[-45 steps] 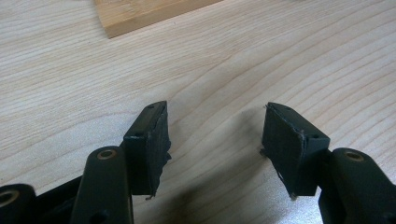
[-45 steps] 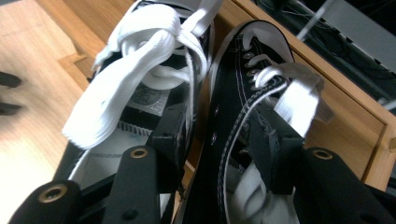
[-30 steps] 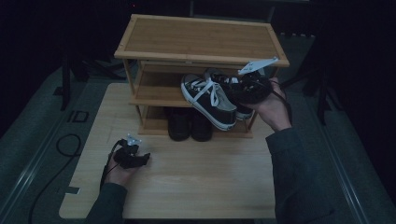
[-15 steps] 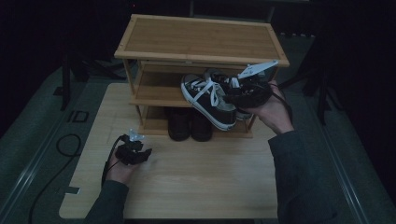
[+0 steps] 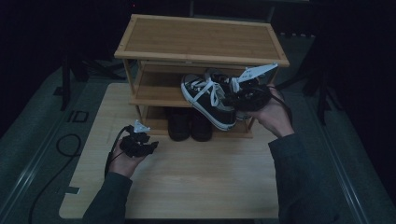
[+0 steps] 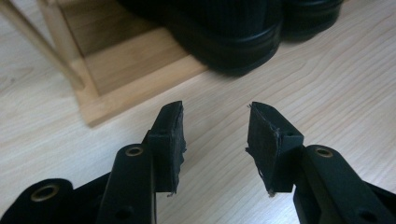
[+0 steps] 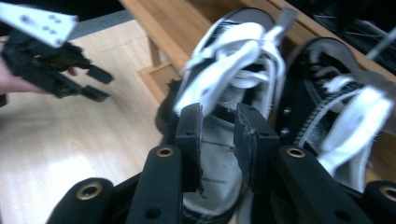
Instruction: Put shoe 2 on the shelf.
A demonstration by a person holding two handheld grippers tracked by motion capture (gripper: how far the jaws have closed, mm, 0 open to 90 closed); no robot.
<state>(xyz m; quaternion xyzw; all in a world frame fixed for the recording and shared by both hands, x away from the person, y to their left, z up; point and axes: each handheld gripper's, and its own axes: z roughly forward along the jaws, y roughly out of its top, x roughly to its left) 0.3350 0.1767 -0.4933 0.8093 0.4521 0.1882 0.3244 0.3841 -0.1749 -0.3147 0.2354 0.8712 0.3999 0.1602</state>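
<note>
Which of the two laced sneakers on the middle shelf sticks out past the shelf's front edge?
The left sneaker, nearer the shelf's middle: its toe overhangs the front edge, above the plain black shoes below. The other sneaker sits farther in, beside it.

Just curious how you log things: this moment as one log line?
left tongs: just narrowed, empty, above table | right tongs: just closing at sneaker mouth, grip unclear

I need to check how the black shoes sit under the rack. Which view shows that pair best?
The high view: both black shoes stand side by side on the shoe rack's bottom shelf, toes outward. The left gripper view catches just their blurred toes at the shelf edge. The right gripper view looks at the sneakers instead.
</note>
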